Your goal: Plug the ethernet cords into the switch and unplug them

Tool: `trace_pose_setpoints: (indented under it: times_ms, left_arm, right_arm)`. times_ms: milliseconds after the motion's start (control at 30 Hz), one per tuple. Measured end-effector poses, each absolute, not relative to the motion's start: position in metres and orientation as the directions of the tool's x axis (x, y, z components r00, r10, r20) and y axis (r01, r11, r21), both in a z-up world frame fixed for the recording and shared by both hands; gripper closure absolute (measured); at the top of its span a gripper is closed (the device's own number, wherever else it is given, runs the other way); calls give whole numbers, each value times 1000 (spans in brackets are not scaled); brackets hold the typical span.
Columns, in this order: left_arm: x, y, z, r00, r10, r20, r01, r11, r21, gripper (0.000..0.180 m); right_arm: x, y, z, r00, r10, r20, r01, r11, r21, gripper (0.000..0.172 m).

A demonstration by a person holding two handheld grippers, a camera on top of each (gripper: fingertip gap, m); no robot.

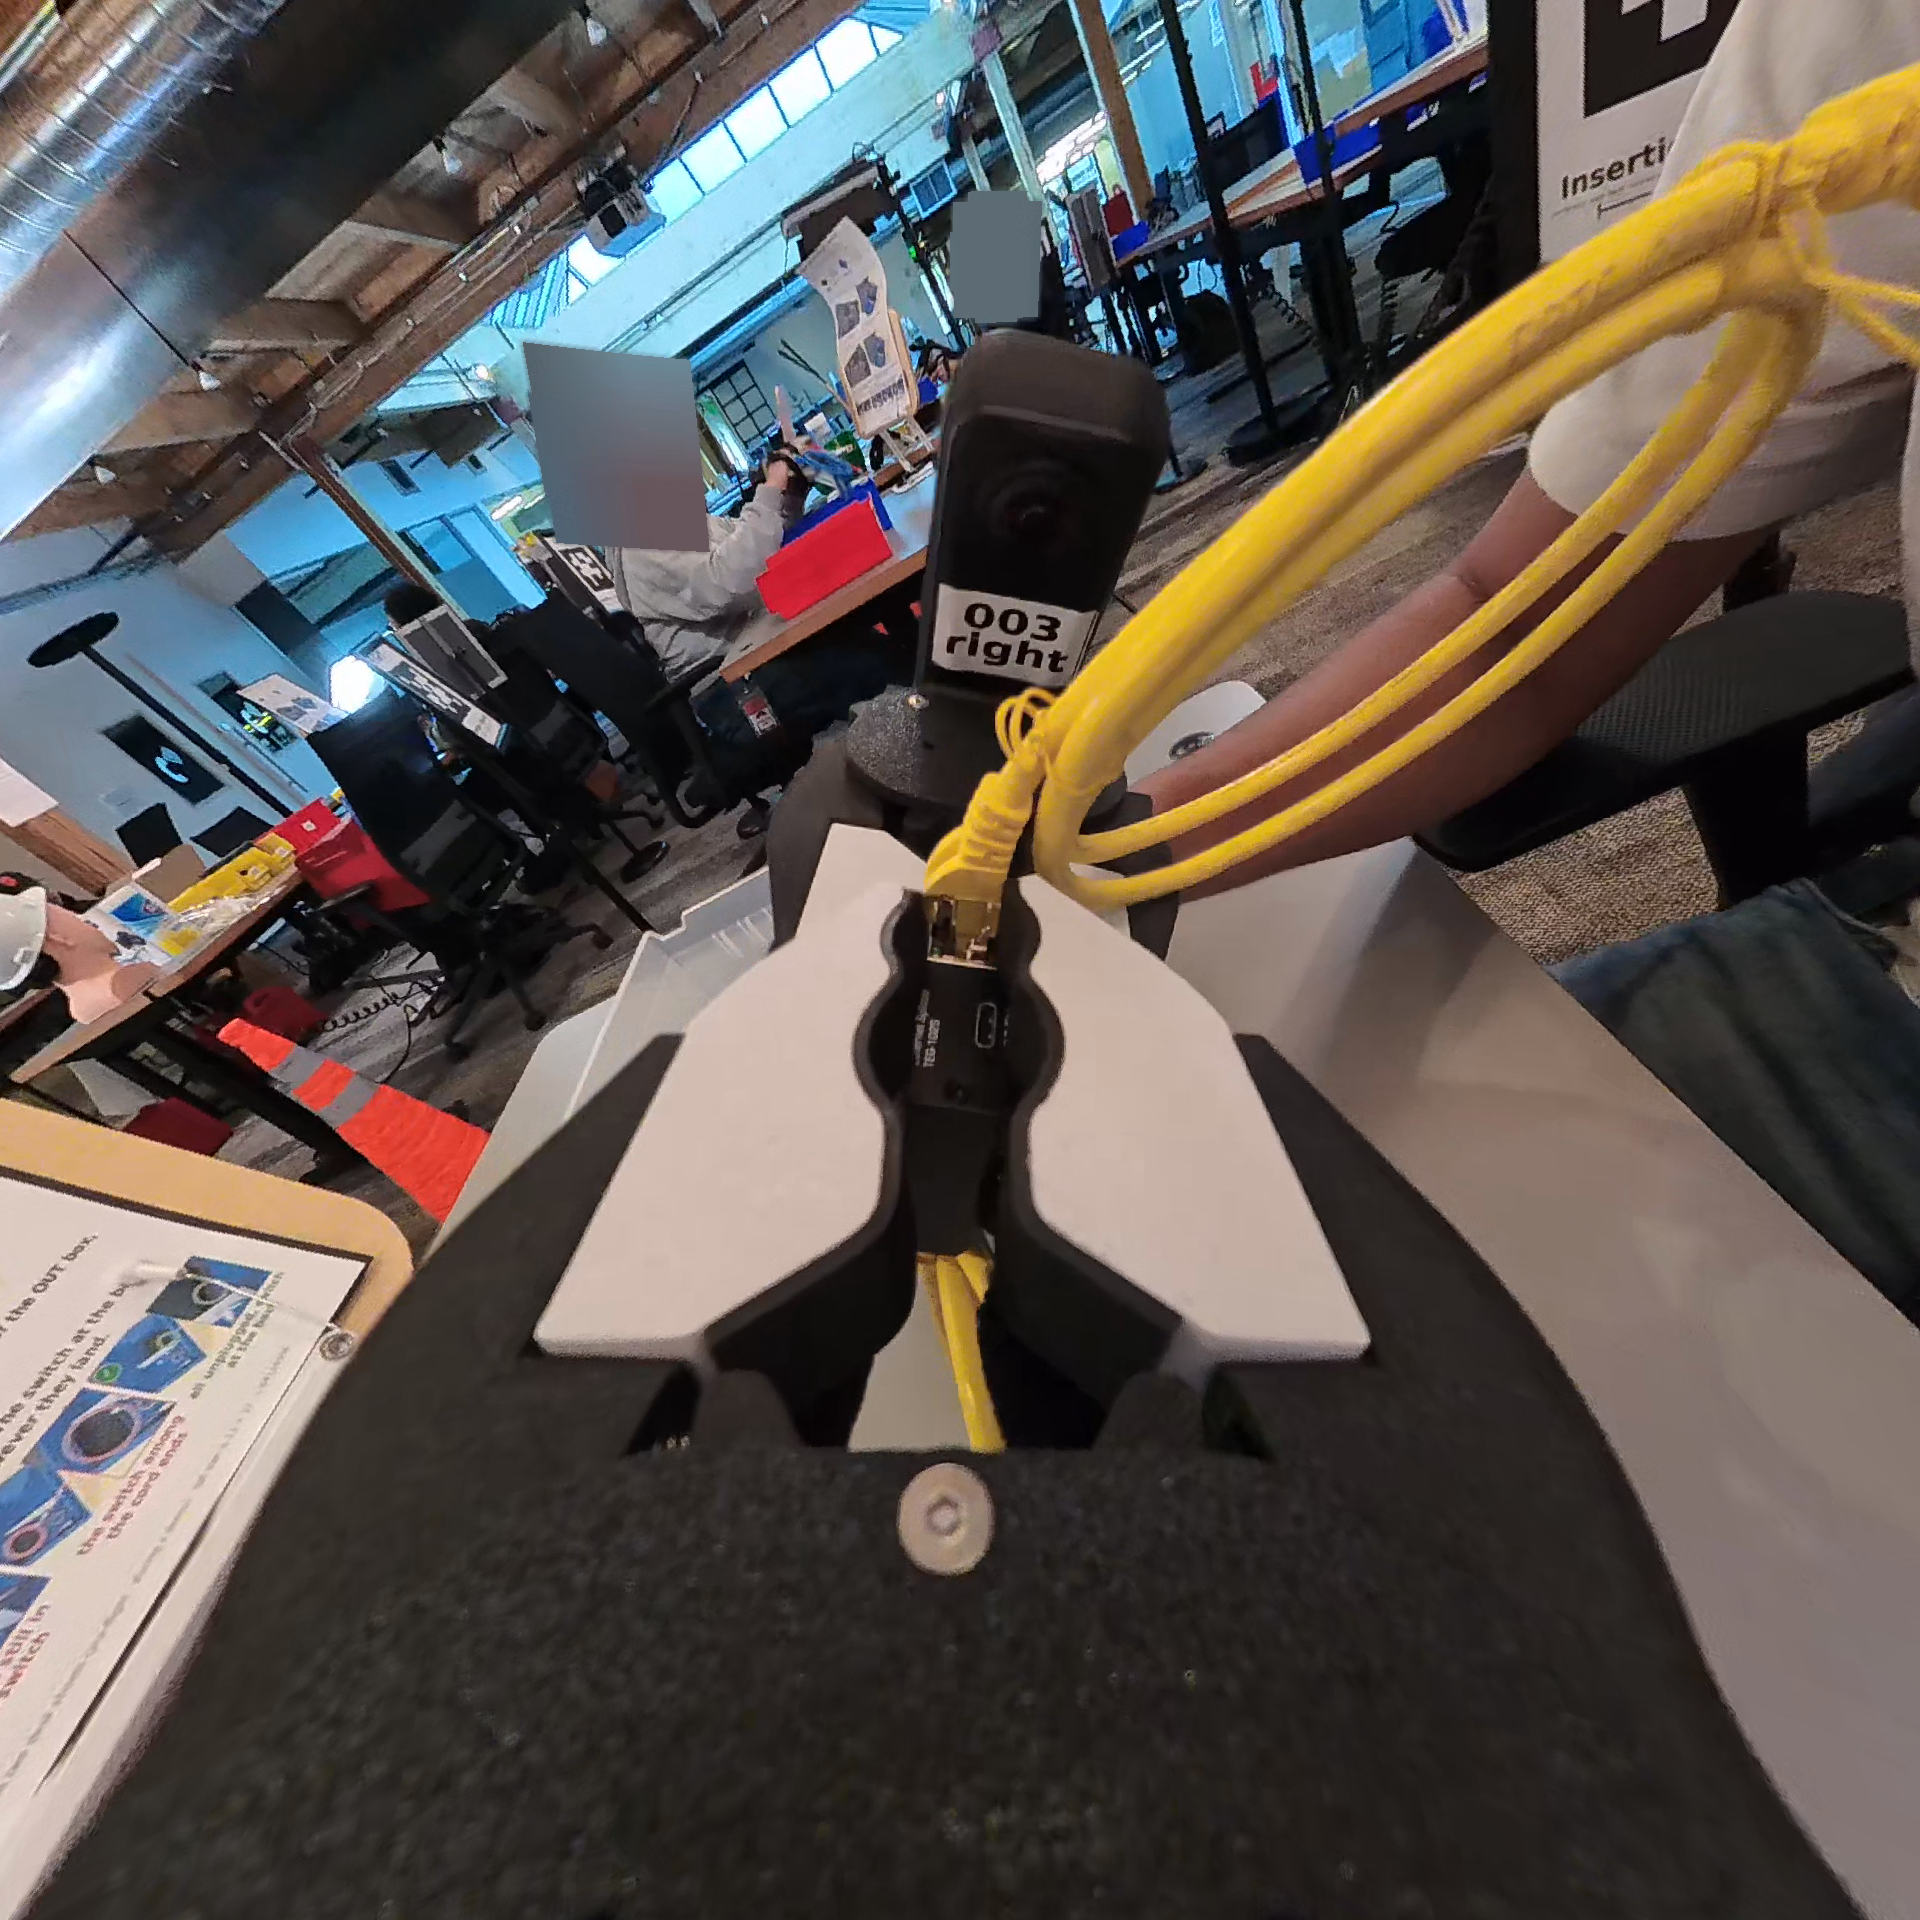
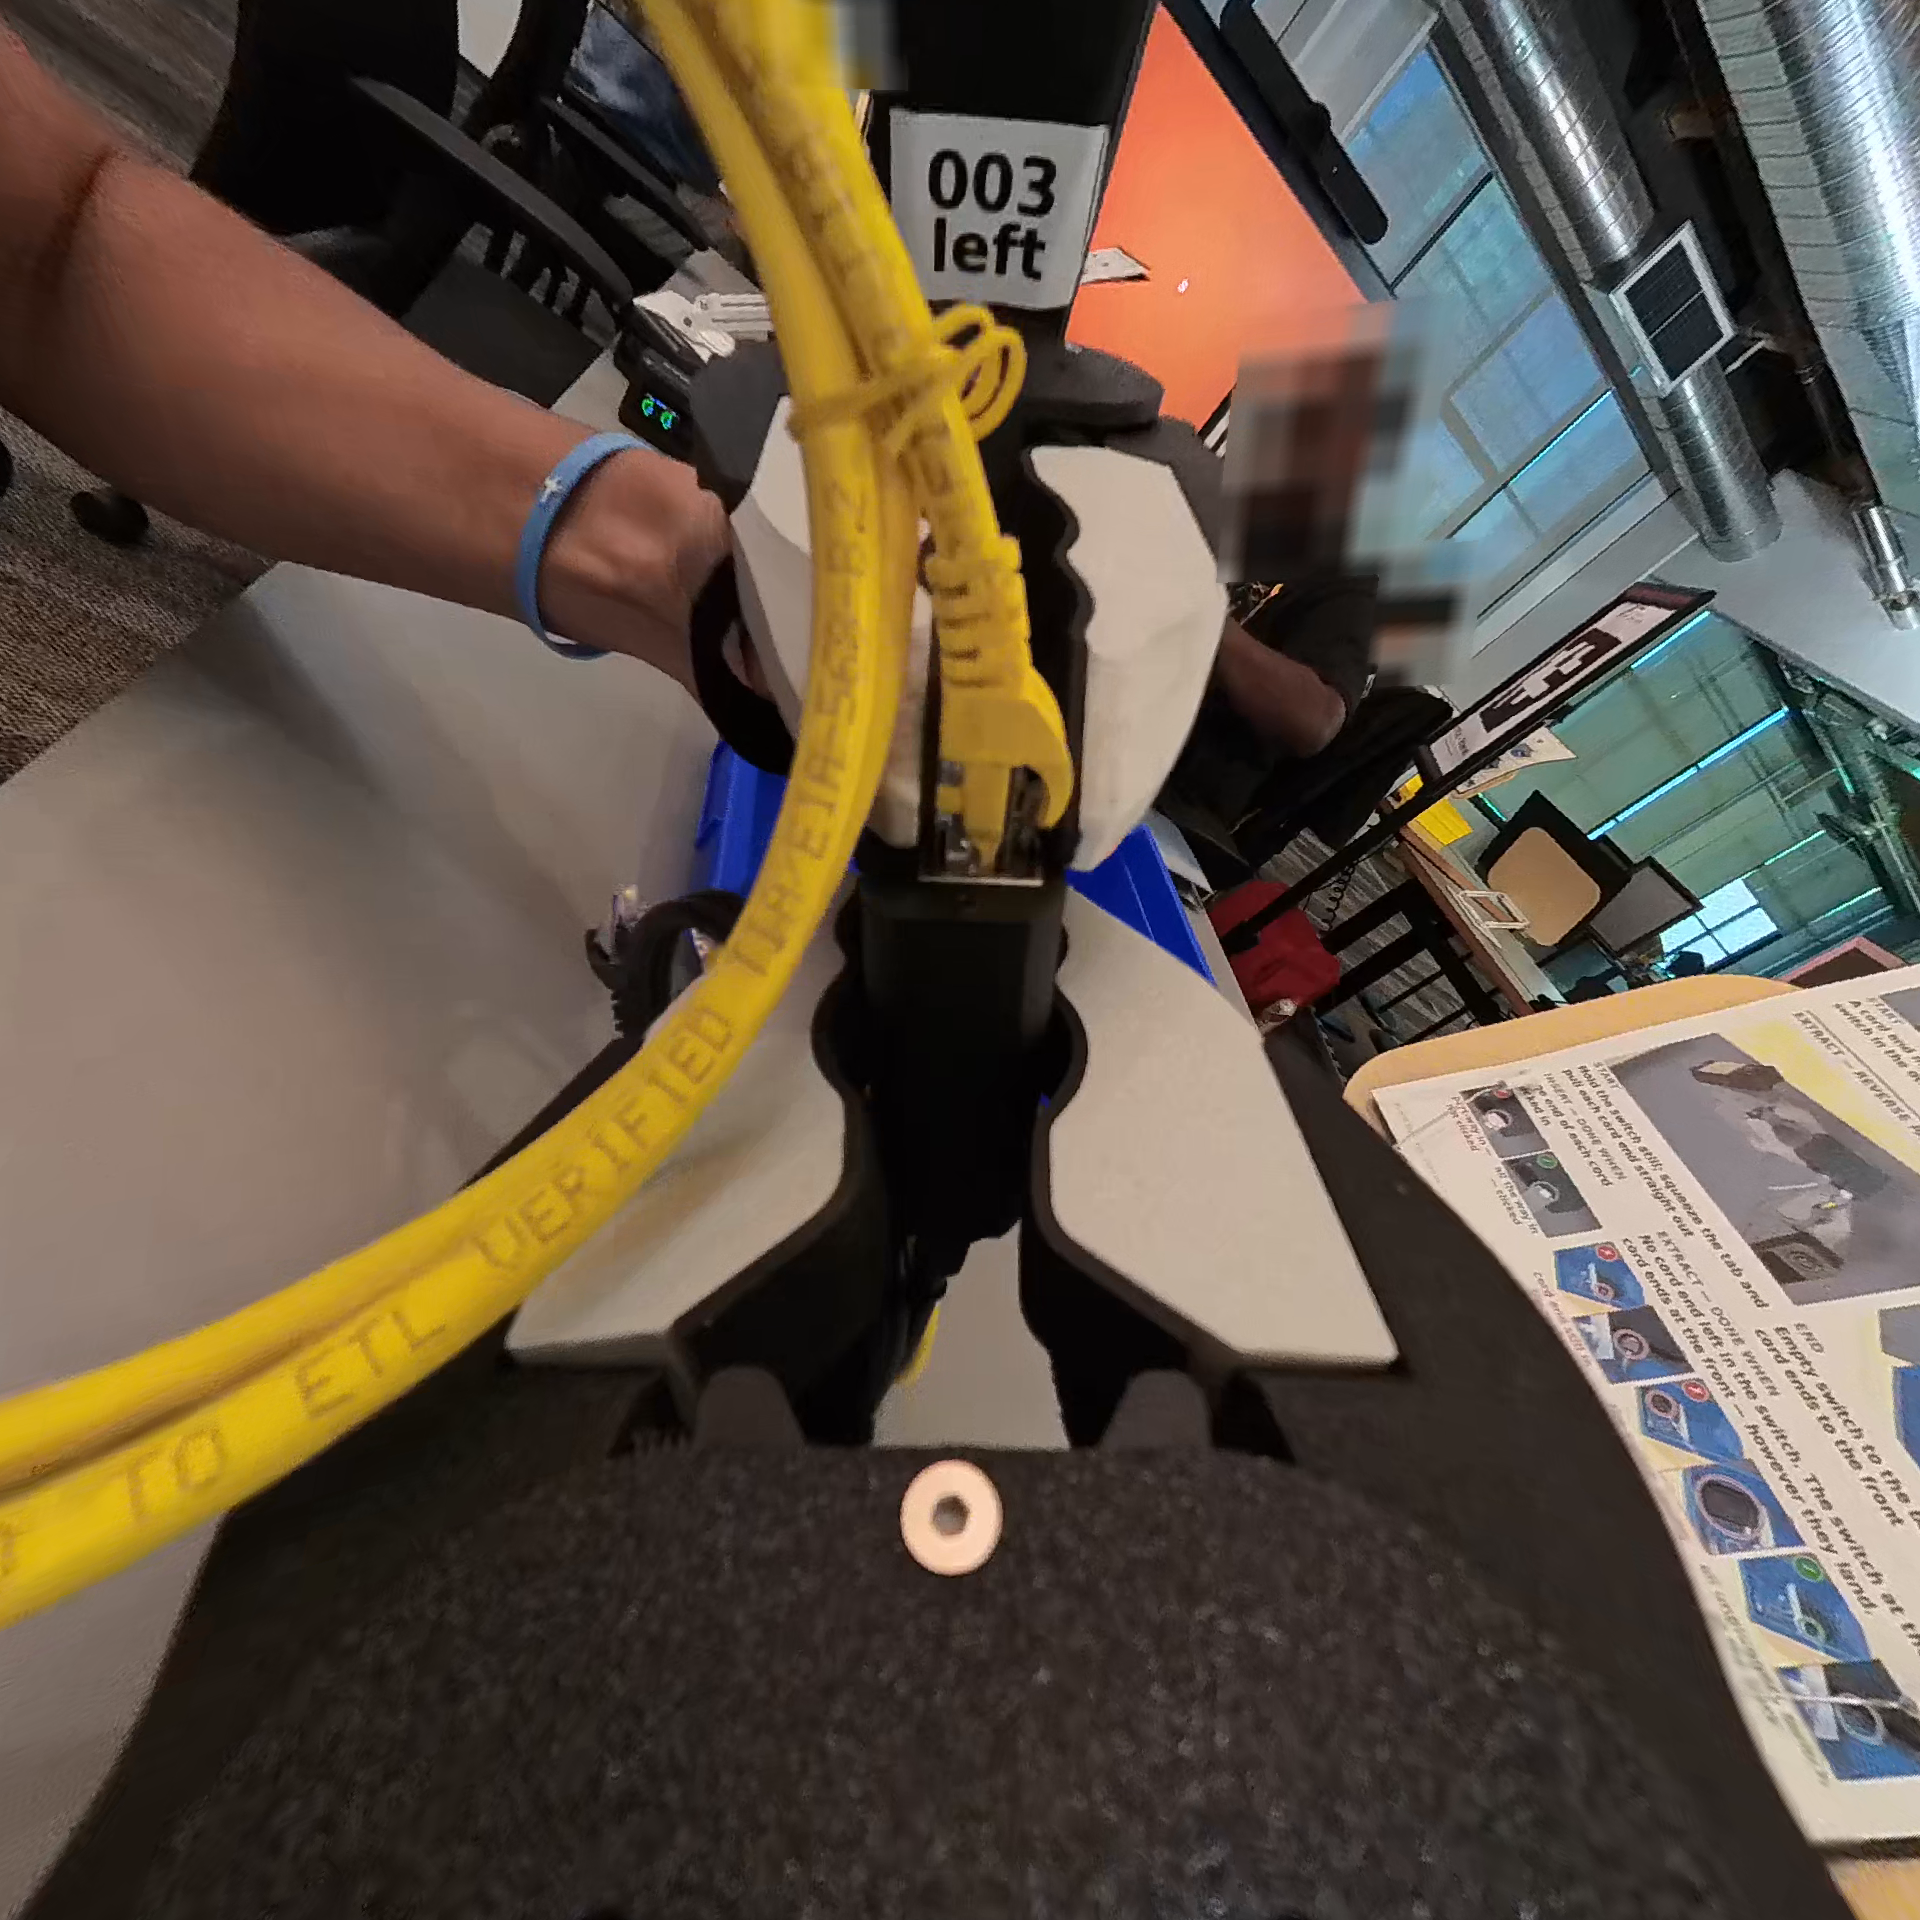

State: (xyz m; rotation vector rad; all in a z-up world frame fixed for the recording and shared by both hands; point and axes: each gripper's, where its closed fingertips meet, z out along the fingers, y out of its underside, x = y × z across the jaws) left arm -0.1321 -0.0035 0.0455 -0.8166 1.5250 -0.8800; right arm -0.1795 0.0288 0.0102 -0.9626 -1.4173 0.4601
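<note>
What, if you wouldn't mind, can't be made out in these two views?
- Switch ports: both views, covered by gripper fingers.
- Right gripper pad contact on the switch: right wrist view, black against black, blurred.
- Yellow ethernet cord loop: right wrist view, cut off at left edge.
- Black cord: right wrist view, mostly behind the yellow cord.

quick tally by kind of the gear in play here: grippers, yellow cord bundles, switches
grippers: 2 (left gripper, right gripper)
yellow cord bundle: 1
black switch: 1
total: 4
</note>
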Motion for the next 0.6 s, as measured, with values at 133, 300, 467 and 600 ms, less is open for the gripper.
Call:
trace_pose_setpoints:
  times_ms: [133, 300, 467, 600]
  left_arm:
    - [-131, 0, 41, -119, -895, -430, -62, 439, -896, 167]
    - [-131, 3, 35, -116, -902, -416, -87, 426, -900, 166]
    - [-136, 2, 33, -100, -895, -435, -116, 445, -888, 167]
    - [-142, 11, 35, 48, -859, -510, -128, 501, -856, 167]
  right_arm:
    - [-179, 33, 5, 147, 773, 618, 302, 560, -772, 141]
    - [-178, 36, -3, 142, 784, 605, 312, 544, -779, 140]
    - [-180, 40, -5, 155, 759, 632, 356, 554, -753, 140]
    - [-172, 49, 1, 197, 694, 692, 409, 584, -702, 141]
